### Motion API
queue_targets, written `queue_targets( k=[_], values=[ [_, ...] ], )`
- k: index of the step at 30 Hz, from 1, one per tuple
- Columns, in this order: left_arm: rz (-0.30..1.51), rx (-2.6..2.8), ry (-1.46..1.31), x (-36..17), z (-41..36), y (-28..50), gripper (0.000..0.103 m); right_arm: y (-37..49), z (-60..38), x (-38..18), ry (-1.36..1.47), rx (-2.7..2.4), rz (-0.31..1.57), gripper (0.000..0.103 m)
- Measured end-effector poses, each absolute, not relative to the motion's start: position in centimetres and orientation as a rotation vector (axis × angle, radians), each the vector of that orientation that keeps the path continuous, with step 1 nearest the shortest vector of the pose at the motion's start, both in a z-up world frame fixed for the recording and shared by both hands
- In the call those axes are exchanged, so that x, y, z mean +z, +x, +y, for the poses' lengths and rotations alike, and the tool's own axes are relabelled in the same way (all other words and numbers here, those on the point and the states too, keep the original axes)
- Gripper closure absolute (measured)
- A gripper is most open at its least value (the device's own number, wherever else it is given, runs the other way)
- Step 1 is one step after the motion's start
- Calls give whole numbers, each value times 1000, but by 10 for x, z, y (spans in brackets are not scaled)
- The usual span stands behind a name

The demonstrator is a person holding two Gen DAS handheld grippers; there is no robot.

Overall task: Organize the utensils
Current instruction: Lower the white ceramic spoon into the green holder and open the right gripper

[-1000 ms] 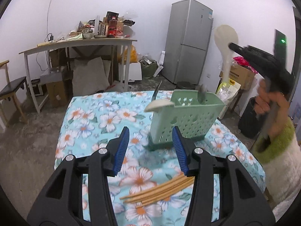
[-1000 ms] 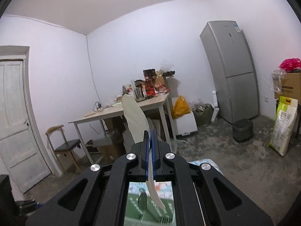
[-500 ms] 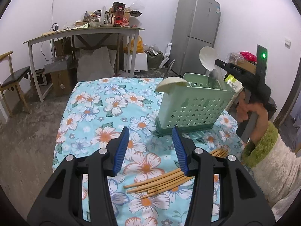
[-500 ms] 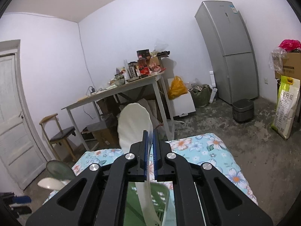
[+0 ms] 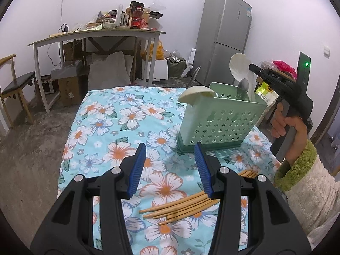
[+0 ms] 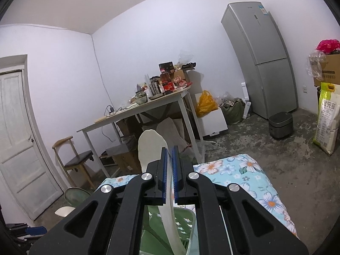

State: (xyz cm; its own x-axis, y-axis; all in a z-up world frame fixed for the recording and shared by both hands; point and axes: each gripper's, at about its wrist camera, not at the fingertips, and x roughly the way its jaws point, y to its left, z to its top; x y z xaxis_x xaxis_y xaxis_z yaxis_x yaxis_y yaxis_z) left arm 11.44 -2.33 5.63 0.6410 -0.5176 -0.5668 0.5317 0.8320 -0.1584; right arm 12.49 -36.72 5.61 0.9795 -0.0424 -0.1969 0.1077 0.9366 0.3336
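The right tongs point(image 6: 169, 174) grip the handle of a white rice paddle point(image 6: 152, 148), its lower end down inside the green holder point(image 5: 221, 116) at the 2 o'clock side of the floral table point(image 5: 110, 127). The left tongs point(image 5: 171, 166) hang spread apart and grip nothing, above the bamboo chopsticks point(image 5: 180, 206) lying at 5 o'clock on the cloth, near the holder

black tools point(image 5: 170, 165) with blue ribbed pads, silver screws; seemingly fleece, green-cuffed sleeve point(image 5: 306, 189).
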Motion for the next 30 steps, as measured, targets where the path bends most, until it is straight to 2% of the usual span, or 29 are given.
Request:
queue_targets(
  k=[11, 18, 21, 24, 30],
  values=[
    [644, -599, 16, 54, -23, 115, 58, 122, -381, 55, 415, -41, 227, 98],
    [643, -609, 10, 54, -24, 113, 58, 91, -385, 61, 444, -39, 245, 95],
    [637, -616, 7, 54, -26, 109, 58, 71, -382, 67, 422, -49, 232, 83],
    [633, -621, 3, 55, -24, 106, 58, 54, -380, 72, 417, -53, 223, 80],
    [624, -644, 0, 59, -26, 91, 58, 23, -370, 72, 416, -67, 257, 66]
  ],
)
